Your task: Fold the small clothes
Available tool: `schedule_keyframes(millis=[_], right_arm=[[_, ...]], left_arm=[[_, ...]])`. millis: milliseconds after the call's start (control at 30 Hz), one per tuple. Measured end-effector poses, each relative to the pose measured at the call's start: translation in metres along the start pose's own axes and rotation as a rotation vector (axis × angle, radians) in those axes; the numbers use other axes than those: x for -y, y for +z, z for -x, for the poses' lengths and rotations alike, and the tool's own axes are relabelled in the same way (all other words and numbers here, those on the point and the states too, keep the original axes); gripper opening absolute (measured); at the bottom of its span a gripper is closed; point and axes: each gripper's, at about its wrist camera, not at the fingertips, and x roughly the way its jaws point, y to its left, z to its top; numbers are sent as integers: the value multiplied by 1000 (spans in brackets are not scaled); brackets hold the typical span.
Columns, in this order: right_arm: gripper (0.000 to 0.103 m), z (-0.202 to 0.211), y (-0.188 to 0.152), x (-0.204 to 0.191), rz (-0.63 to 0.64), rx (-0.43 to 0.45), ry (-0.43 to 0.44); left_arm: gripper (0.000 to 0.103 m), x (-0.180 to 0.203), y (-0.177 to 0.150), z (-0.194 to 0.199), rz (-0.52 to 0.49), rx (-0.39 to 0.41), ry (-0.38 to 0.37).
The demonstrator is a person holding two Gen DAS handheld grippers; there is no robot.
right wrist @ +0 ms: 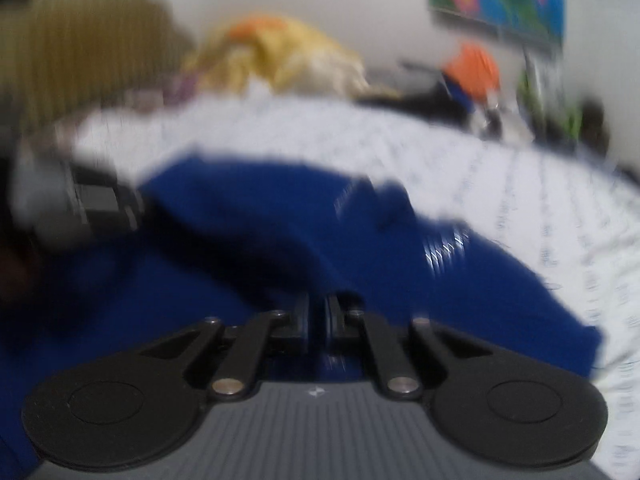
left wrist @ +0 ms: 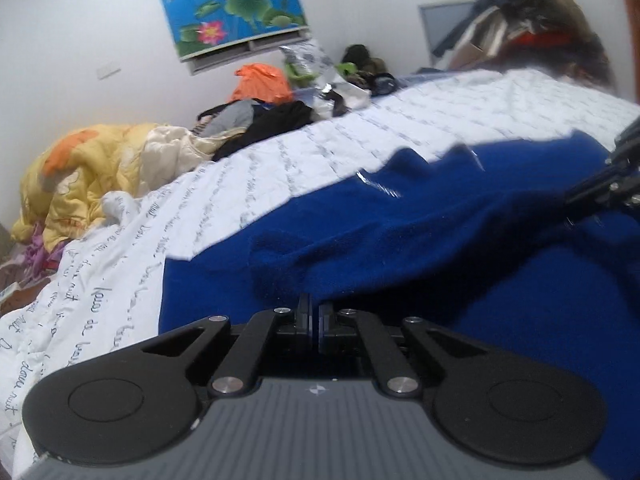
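Note:
A royal blue fleece garment (left wrist: 400, 232) lies spread on the bed's white sheet with script print (left wrist: 280, 152). My left gripper (left wrist: 314, 304) is shut on a raised fold of the blue garment, the cloth bunching over its fingertips. My right gripper (right wrist: 318, 304) is shut on another edge of the same blue garment (right wrist: 400, 264); that view is blurred by motion. The right gripper also shows at the right edge of the left wrist view (left wrist: 608, 188), and the left gripper shows at the left of the right wrist view (right wrist: 80, 204).
A pile of loose clothes, orange (left wrist: 260, 82), black (left wrist: 272, 120) and grey, lies at the far side of the bed. A yellow quilt (left wrist: 92, 176) is heaped at the left. A lotus poster (left wrist: 232, 4) hangs on the wall. More clothes are stacked at the back right (left wrist: 528, 24).

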Motion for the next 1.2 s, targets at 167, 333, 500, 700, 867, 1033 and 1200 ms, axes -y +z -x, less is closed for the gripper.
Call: schedule_keyframes(millis=[167,333,500,700,867,1033,1200], right_arm=[[11,9,-15,36,-442,5,74],[84,3,-30,60,-812,52,264],[82,-15,-21,51,-837,16,256],[41,-24,-15,38,-791,-26,231],[38,-27,-23,38,-824,-44,294],[7,-20,-9,37,-726,-1,233],[3,-2,39,46,-505,101,64]], left_arm=[[5,-5,-13,-4,3,-52,8],[5,-5,-15,-2,1,-55,17],[6,-3,-16,-5,-12,-61,27],[6,-3,-17,-4,-8,-61,27],[6,-7,-15,-3,27,-57,16],[6,-15,-3,1,79,-22,29],[6,-17,40,-1,85,62,91]])
